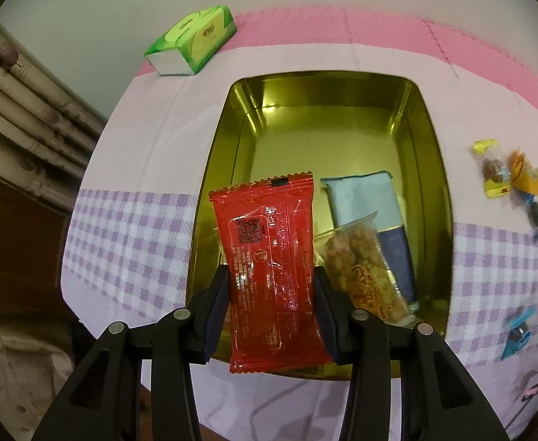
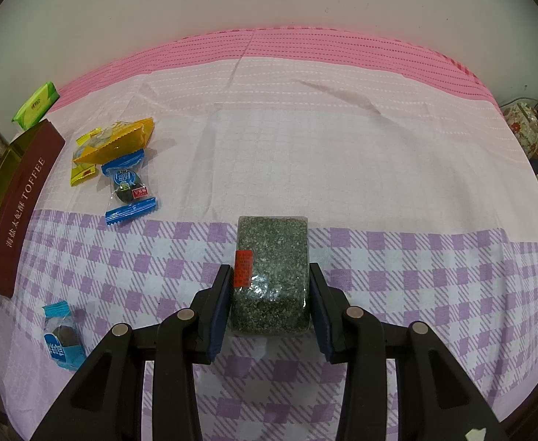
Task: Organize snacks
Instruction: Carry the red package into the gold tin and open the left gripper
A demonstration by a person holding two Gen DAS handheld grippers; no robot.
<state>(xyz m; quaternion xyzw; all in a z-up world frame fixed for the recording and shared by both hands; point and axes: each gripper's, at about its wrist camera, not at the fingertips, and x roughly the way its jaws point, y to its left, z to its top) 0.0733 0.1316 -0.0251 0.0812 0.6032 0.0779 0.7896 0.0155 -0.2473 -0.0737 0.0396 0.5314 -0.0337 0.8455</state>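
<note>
My left gripper (image 1: 271, 275) is shut on a red snack packet (image 1: 269, 268) and holds it above the near end of an open gold tin (image 1: 434, 169). Inside the tin lie a light blue packet (image 1: 364, 198) and a clear packet of orange puffed snacks (image 1: 361, 272). My right gripper (image 2: 269, 279) is shut on a dark green speckled block (image 2: 272, 275) in clear wrap, which rests on the checked cloth. The tin's brown side labelled TOFFEE (image 2: 19, 205) shows at the far left of the right wrist view.
Loose sweets lie right of the tin: yellow and orange packets (image 2: 111, 147), a blue-wrapped dark sweet (image 2: 127, 191) and another blue one (image 2: 61, 338) near the front. A green tissue pack (image 1: 192, 40) sits at the back left. The table's left edge drops off beside curtains (image 1: 22, 117).
</note>
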